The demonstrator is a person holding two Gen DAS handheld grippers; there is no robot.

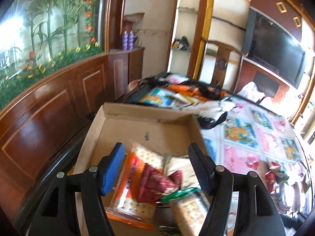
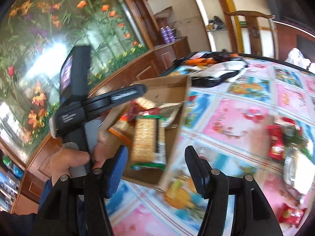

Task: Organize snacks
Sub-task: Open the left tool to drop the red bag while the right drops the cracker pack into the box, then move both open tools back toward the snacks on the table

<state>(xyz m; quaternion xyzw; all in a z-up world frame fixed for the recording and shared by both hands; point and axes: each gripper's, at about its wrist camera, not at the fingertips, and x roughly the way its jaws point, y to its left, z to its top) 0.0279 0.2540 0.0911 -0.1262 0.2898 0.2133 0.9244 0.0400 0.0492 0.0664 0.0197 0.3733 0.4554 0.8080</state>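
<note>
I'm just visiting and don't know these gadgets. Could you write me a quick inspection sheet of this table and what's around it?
Surface: table under a colourful patterned tablecloth.
Job's things: cardboard box holding cracker packs, one orange-edged, one green-edged, and a dark red packet. Red snack packets lie loose on the cloth, outside the box.
Clutter: orange and black bag at the table's far end; white plastic bag beyond it.
Grippers: left gripper open above the box, empty; right gripper open, empty, over the box's near corner.
Cables: nothing seen.
Surroundings: flower mural, wood panelling, television, shelf with two purple bottles.
</note>
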